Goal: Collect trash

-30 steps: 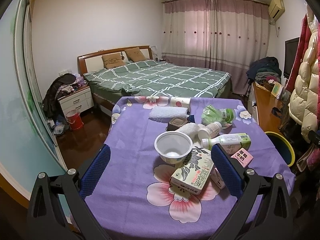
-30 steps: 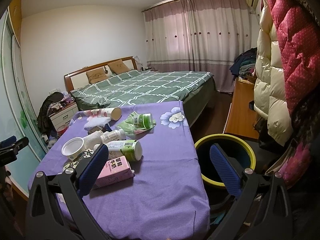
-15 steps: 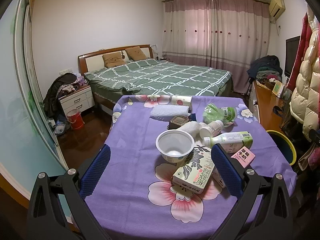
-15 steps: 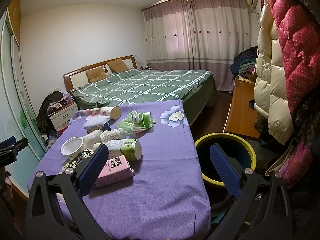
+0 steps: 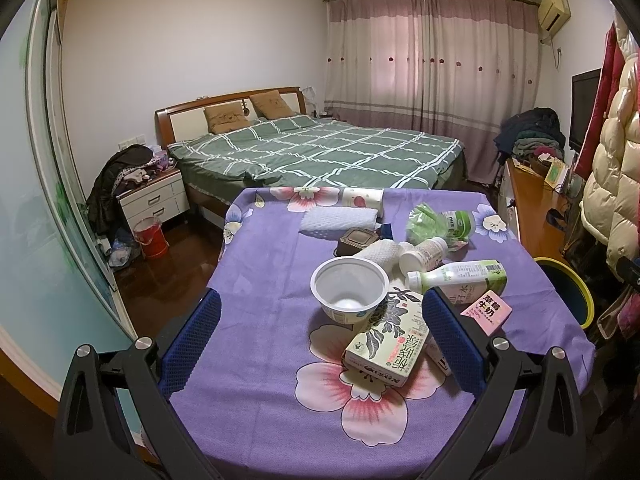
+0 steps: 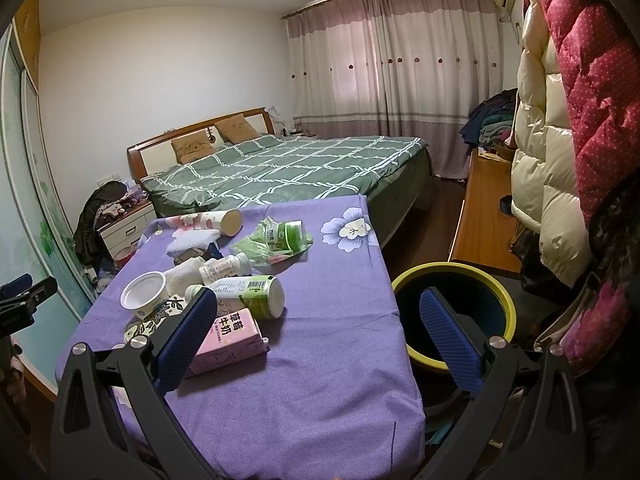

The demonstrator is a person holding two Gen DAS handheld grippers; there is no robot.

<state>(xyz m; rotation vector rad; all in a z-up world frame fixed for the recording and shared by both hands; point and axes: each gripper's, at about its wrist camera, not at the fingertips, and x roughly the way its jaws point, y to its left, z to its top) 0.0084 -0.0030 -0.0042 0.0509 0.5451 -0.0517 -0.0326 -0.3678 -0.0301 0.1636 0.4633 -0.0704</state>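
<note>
Nothing is collected yet — both the left gripper [image 5: 320, 338] and right gripper [image 6: 318, 330] hover with jaws wide and empty over the counter [image 6: 320, 360], where the pink carton [image 6: 232, 340] lies beside the bin [image 6: 452, 272] — the next move calls for closing on it.

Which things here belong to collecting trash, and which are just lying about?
Job: white plastic bowl; green-and-white drink carton; pink milk carton; green-labelled plastic bottle; crumpled green wrapper; yellow-rimmed bin.

Lying about: green checked bed; red bucket; cream puffer jacket.
</note>
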